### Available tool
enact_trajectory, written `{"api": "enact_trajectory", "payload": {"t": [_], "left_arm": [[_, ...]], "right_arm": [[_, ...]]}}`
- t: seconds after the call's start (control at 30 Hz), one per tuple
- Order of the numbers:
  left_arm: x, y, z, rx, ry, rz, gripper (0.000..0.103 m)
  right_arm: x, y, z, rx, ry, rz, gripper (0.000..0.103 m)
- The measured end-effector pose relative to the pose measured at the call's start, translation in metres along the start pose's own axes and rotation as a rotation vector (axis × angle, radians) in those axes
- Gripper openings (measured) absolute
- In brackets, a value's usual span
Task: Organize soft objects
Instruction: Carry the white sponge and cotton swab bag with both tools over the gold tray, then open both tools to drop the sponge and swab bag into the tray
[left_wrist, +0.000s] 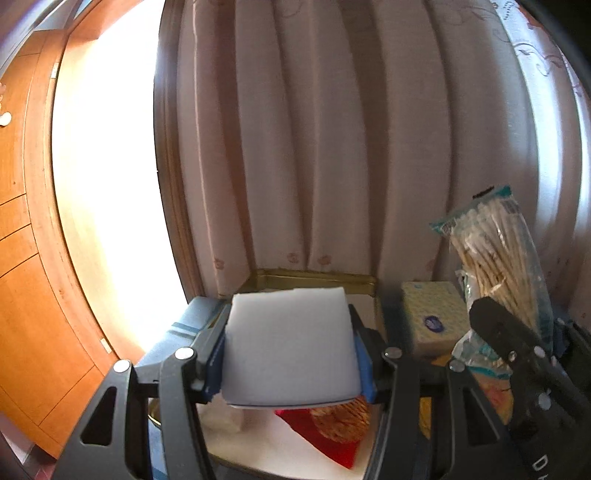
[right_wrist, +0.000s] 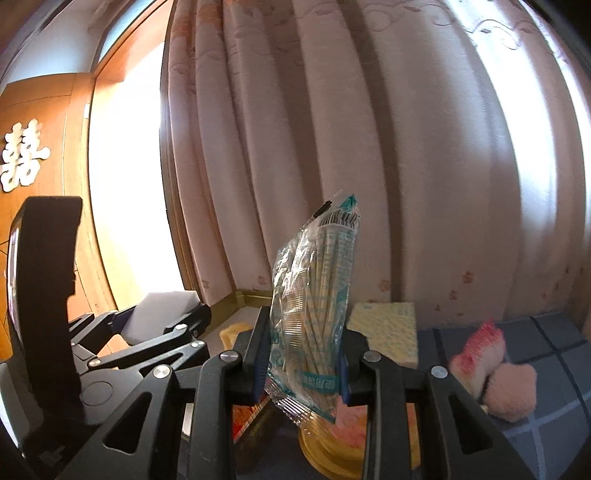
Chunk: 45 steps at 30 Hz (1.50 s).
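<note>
My left gripper (left_wrist: 290, 354) is shut on a white foam sponge block (left_wrist: 291, 347), held above a gold-rimmed tin box (left_wrist: 314, 277). In the right wrist view that sponge block (right_wrist: 162, 314) shows at the left, between the left gripper's fingers. My right gripper (right_wrist: 303, 358) is shut on a clear bag of cotton swabs (right_wrist: 314, 306) that stands upright between its blue pads. In the left wrist view the same bag of swabs (left_wrist: 495, 269) rises at the right, above the right gripper's black fingers (left_wrist: 498, 325).
A yellow-patterned tissue pack (left_wrist: 432, 314) (right_wrist: 388, 332) lies beside the tin. A pink plush toy (right_wrist: 495, 373) rests on the blue checked cloth (right_wrist: 546, 350). A red item and a woven ball (left_wrist: 343, 421) lie below the sponge. Pink curtains (left_wrist: 332, 147) hang behind; a wooden door (left_wrist: 22, 221) stands left.
</note>
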<state>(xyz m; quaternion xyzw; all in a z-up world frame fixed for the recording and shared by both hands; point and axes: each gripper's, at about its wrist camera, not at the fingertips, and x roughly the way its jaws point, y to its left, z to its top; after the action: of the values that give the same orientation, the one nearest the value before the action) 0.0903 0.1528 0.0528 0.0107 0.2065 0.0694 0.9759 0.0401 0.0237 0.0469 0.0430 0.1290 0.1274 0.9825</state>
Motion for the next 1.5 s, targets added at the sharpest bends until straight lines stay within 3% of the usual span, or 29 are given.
{"api": "enact_trajectory", "payload": {"t": [0.23,0.63,1.13,1.5], "left_arm": [[0.027,0.022,0.014,-0.008,0.010,0.054,0.055],[0.083,0.043,0.039,-0.002,0.115,0.118,0.055],[0.133,0.063,0.034,-0.043,0.270,0.113,0.055],[0.145,0.063,0.025,-0.024,0.341,0.117,0.056]], "right_arm": [[0.029,0.007,0.009,0.032,0.025,0.010,0.032],[0.091,0.021,0.023,0.063,0.096,0.006,0.032],[0.149,0.036,0.032,0.018,0.239,0.005,0.032],[0.173,0.043,0.033,0.038,0.349,0.022,0.032]]}}
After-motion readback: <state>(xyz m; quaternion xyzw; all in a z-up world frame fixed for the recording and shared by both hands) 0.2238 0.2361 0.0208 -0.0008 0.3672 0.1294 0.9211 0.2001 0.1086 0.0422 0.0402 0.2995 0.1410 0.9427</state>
